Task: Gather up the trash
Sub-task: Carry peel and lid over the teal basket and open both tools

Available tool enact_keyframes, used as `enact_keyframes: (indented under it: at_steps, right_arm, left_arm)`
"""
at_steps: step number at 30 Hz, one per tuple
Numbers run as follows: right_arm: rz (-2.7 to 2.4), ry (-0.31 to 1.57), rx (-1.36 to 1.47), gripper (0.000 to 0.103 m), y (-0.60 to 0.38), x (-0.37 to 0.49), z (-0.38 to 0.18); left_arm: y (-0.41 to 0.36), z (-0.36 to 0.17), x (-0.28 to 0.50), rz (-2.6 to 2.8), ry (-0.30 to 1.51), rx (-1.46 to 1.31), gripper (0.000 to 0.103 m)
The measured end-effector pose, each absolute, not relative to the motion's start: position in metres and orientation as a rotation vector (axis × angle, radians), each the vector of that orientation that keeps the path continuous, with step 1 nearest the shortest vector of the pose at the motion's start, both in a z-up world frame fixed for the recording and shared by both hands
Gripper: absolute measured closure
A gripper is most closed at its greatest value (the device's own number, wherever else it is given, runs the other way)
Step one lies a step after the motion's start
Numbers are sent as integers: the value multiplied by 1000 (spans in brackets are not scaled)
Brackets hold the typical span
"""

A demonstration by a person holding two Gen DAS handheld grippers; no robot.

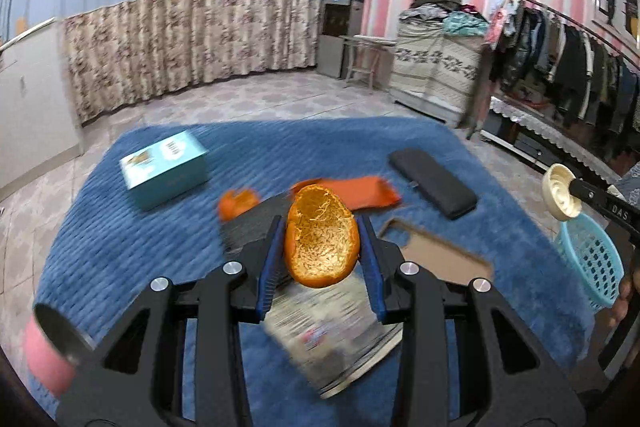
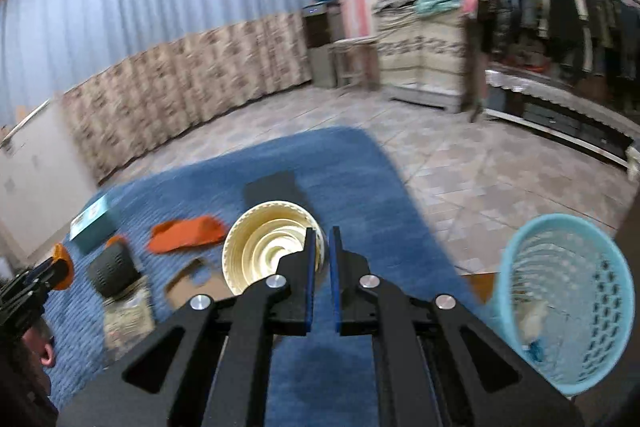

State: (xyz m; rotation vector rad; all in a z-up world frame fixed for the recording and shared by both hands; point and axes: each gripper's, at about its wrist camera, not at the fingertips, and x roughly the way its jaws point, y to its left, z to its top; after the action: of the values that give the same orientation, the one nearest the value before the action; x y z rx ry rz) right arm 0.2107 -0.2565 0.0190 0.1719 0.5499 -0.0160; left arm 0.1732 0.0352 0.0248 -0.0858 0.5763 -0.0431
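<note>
Orange peel [image 1: 322, 239] in left gripper [image 1: 323, 247] hides the blurred leaflet [image 1: 332, 331].

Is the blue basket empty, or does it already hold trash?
Not empty. In the right wrist view the blue basket lies tilted with its mouth toward the camera, and a pale scrap shows inside near its bottom. What the scrap is cannot be told.
</note>
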Motion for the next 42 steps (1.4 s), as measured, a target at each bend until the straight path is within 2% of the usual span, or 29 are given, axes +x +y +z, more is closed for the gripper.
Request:
enact_keyframes:
  at_steps: [20,29,42]
  right_arm:
    - [-316,413,278,96,-409,142,25]
    - [-438,397,437,96,-486,120,-6]
    - [-561,503,529,96,-540,118,-51]
  left_arm:
    - [-149,47,201,-276,475,35,67]
    - [-258,23,203,-438,499,90,68]
    - [-383,-21,210,-612,588,172,67]
